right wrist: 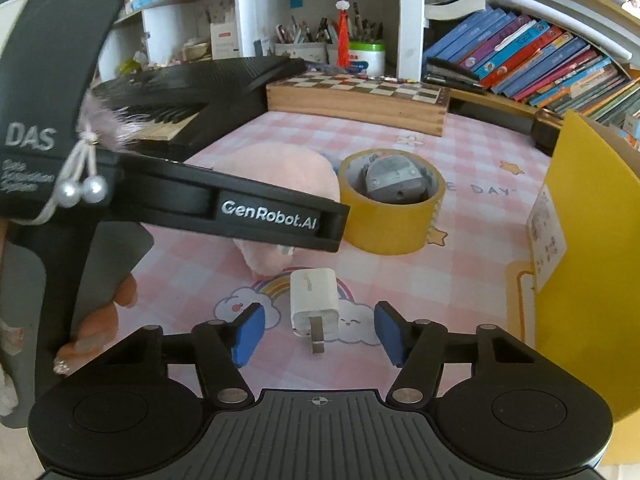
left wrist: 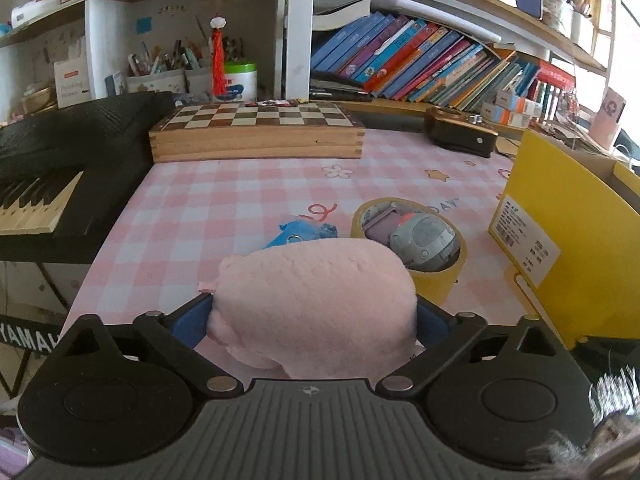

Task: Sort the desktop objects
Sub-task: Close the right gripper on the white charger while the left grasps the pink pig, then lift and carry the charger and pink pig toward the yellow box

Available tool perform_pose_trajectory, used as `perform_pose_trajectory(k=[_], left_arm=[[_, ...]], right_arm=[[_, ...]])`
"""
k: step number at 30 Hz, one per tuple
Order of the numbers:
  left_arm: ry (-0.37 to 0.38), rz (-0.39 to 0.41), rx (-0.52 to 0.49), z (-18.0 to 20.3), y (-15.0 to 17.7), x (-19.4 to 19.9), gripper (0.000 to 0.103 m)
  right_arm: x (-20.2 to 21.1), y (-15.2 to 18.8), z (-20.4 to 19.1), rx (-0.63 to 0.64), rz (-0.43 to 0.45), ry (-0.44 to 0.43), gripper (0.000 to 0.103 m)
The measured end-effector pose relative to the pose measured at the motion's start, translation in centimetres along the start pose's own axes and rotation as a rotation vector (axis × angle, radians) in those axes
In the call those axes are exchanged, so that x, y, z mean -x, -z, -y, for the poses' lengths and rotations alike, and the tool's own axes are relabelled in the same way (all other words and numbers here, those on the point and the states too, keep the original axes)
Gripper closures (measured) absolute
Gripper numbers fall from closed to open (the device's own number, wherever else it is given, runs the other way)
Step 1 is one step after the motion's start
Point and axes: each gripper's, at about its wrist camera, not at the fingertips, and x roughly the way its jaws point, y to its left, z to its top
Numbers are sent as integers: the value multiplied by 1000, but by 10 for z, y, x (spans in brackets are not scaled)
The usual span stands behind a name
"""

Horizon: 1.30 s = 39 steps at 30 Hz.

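- While the left gripper [left wrist: 314, 316] straddles the pink plush [left wrist: 312, 304], whether its blue pads actually press it I can't tell; squeeze at the middle. It's tilted down over the desk mat [left wrist: 224, 200].
- Right wrist view: right gripper [right wrist: 318, 334], jaws half spread, brackets the white charger [right wrist: 314, 306] without touching. Stay centered and low beside the yellow box [right wrist: 592, 240].

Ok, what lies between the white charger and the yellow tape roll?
Only bare checked mat with a rainbow print separates the white charger from the yellow tape roll, seen in the right wrist view.
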Motion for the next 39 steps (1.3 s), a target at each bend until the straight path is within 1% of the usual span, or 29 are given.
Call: perform_pose_trajectory(k=[1,3,5,7,8,10,12,17,20,24,33,39], left_arm=[[6,4,2,-2,0,2,10],[17,13,26,-6,0,8,12],[32,24,74,-13,0,18,13],[43,29,130,-22,2,28,14],[46,29,155,-27,4,33,14],[48,33,196,-34,6,43,14],[44,33,225,-39,8,52,14],[34,37,273,-49,13,72,14],[25,40,286,-52,15,81,14],[32,45,294,-53,17,91,14],[98,62,273,-45,17,113,14],[149,83,275,-41,21,138,14]], right_arm=[[-2,0,-1,5,-1,-2,48],[-4,-1,-2,15,-5,-7,51],[-6,-3,-3,23,-2,-9,53],[-7,-4,-3,26,1,-15,62],[-7,-4,-2,24,1,-19,64],[-7,-5,-1,21,5,-19,75],[-8,-5,0,12,7,-22,79],[-7,-6,3,-1,3,-30,79],[-2,-6,3,-10,10,-31,79],[11,-6,4,-11,28,-30,79],[53,-2,5,-63,76,2,79],[86,6,6,-106,97,20,79]])
